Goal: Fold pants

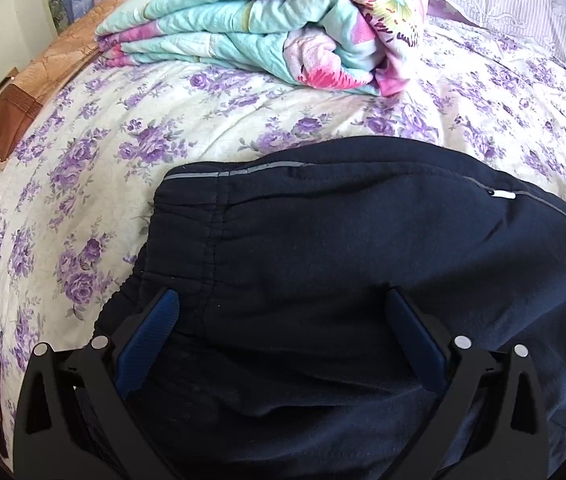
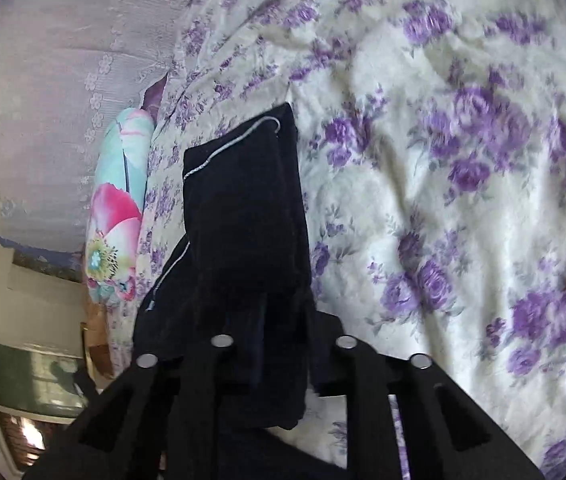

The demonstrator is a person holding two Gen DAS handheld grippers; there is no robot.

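Dark navy pants (image 1: 343,248) with a grey side stripe lie on the floral bed; the elastic waistband is at the left in the left wrist view. My left gripper (image 1: 283,312) is open, its blue pads (image 1: 151,332) spread over the pants just behind the waistband, holding nothing. My right gripper (image 2: 279,320) is shut on the leg end of the pants (image 2: 243,216) and holds it lifted off the bed, so the cloth drapes over and hides the fingertips.
A folded floral quilt (image 1: 267,32) lies at the far side of the bed. The bedsheet (image 2: 463,200) with purple roses spreads to the right. A brown cloth (image 1: 15,120) hangs at the bed's left edge.
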